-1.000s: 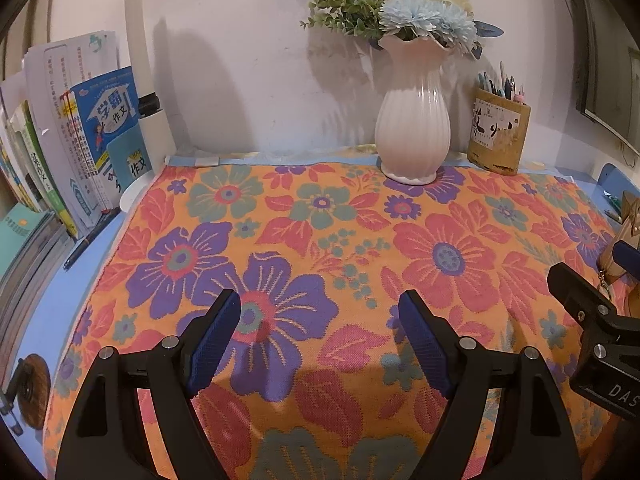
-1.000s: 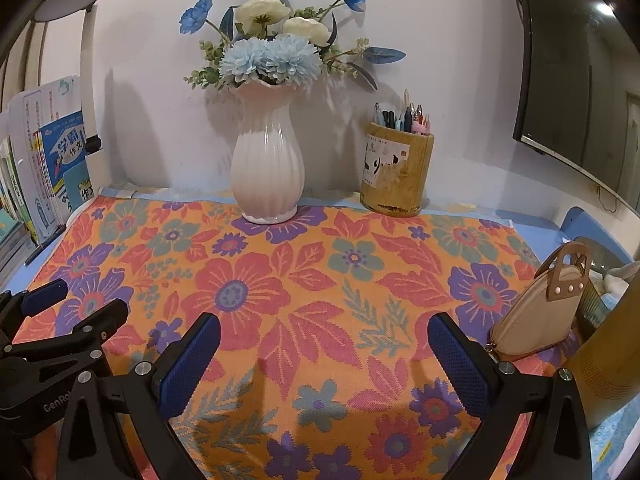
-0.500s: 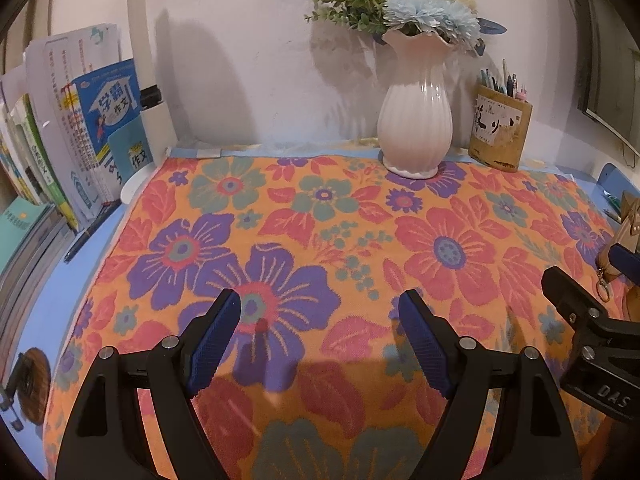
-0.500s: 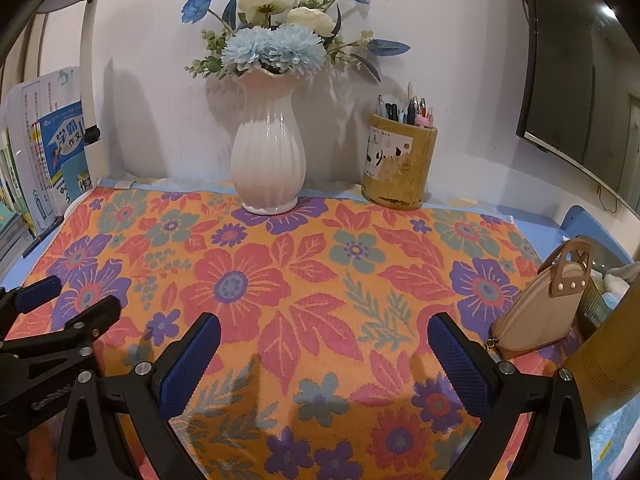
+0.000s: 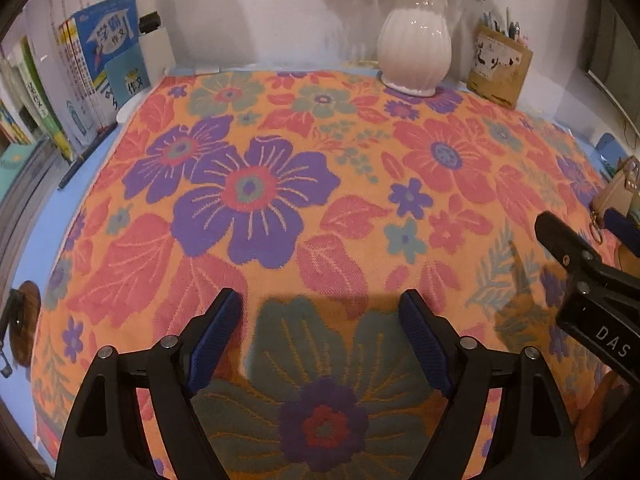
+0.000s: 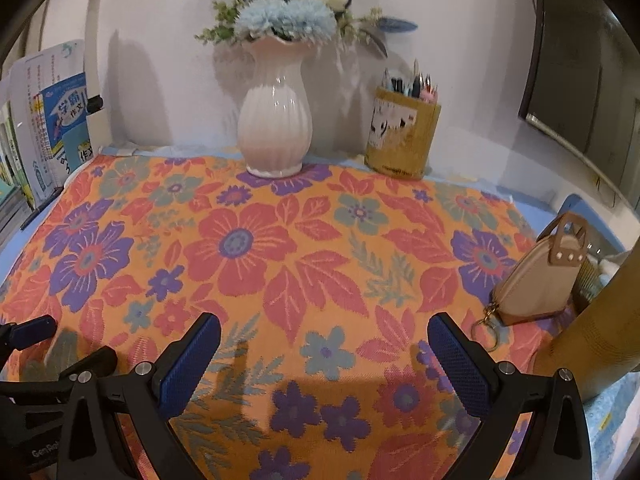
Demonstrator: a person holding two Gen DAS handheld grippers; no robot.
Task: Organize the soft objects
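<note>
A flowered cloth lies spread flat over the blue surface, covering most of it. The left gripper hangs low over the cloth's near part, its fingers wide apart with nothing between them. The right gripper is just beside it, fingers also spread and empty. At the back edge a white vase seems to stand on the cloth, a pen holder beside it. A tan purse sits at the right edge.

i count one orange floral woven cloth, one white ribbed ceramic vase, one tan pen holder, one beige leather pouch, and my two black blue-padded grippers.
</note>
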